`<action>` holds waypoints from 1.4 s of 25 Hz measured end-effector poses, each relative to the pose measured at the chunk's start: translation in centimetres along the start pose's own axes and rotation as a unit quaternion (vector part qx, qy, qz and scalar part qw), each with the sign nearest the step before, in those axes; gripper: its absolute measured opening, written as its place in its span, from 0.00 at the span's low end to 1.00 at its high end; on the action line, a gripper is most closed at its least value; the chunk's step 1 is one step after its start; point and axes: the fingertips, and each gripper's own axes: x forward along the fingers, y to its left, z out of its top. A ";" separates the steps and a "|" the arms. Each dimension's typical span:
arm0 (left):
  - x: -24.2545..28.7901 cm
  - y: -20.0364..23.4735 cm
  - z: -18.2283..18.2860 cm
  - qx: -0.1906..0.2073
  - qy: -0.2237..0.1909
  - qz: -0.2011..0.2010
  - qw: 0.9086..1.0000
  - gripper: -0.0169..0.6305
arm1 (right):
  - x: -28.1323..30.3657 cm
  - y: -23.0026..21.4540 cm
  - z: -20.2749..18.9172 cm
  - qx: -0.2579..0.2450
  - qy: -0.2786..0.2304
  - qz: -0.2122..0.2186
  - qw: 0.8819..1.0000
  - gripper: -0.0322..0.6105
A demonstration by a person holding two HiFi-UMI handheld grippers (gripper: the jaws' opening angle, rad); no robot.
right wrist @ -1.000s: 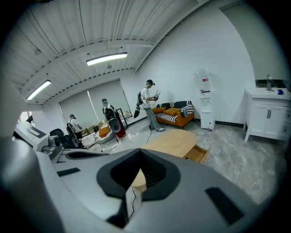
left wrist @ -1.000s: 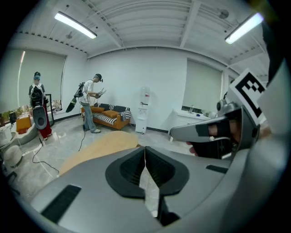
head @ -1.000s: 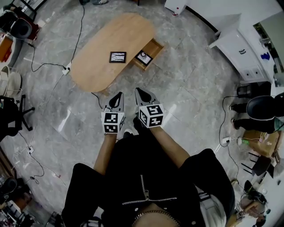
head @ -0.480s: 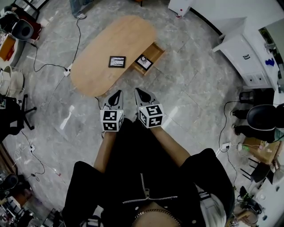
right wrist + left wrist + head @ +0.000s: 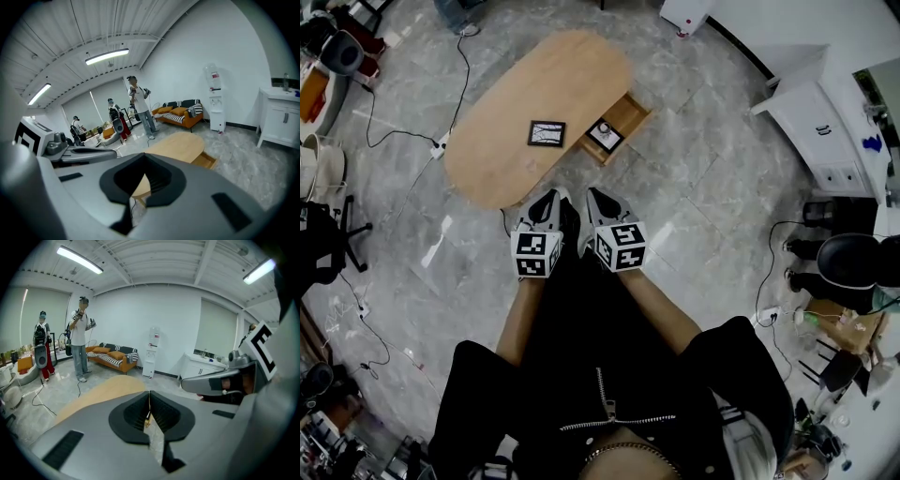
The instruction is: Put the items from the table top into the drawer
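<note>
Both grippers are empty right now: the left gripper (image 5: 547,200) has its jaws pressed together with nothing between them, and the right gripper (image 5: 598,197) looks the same, jaws meeting at the tip with nothing in there. They're held side by side out in front of the person's body, pointing ahead and a bit down toward the worktop (image 5: 502,103), close to its nearest end. To me that reads as an approach stance, not a grab. The thing left to deal with is the small black-framed picture (image 5: 547,133), lying flat on the worktop near the side that has the drawer (image 5: 632,109). That drawer is pulled out from the side of the worktop and there's already a small framed item (image 5: 605,135) sitting in it. So my guess is the job is roughly half done and the drawer is left open on purpose for the next drop. Since the picture lies flat, I'd expect the jaws need to open and come in low at one edge to pinch it, but that's just my read. Further out there's a grey stone-look floor (image 5: 703,187) with a cable (image 5: 467,70) trailing past the worktop to a power strip (image 5: 441,145), and a white cabinet (image 5: 811,117) off to the right. The left gripper view also shows an orange sofa (image 5: 111,357), a water dispenser (image 5: 152,350) and a couple of people (image 5: 80,341) standing well away from the worktop.
</note>
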 end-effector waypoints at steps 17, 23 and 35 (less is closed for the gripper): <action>13.4 10.6 2.5 -0.017 0.053 -0.025 0.998 0.05 | 15.7 -5.0 8.2 -0.023 0.047 -0.019 0.998 0.06; 17.0 14.4 1.5 -0.022 0.069 -0.012 0.997 0.05 | 20.5 -6.4 9.5 -0.015 0.064 -0.027 0.997 0.06; 21.8 17.0 -6.4 -0.031 0.136 0.038 0.989 0.05 | 26.0 -10.2 6.6 -0.029 0.094 0.000 0.995 0.06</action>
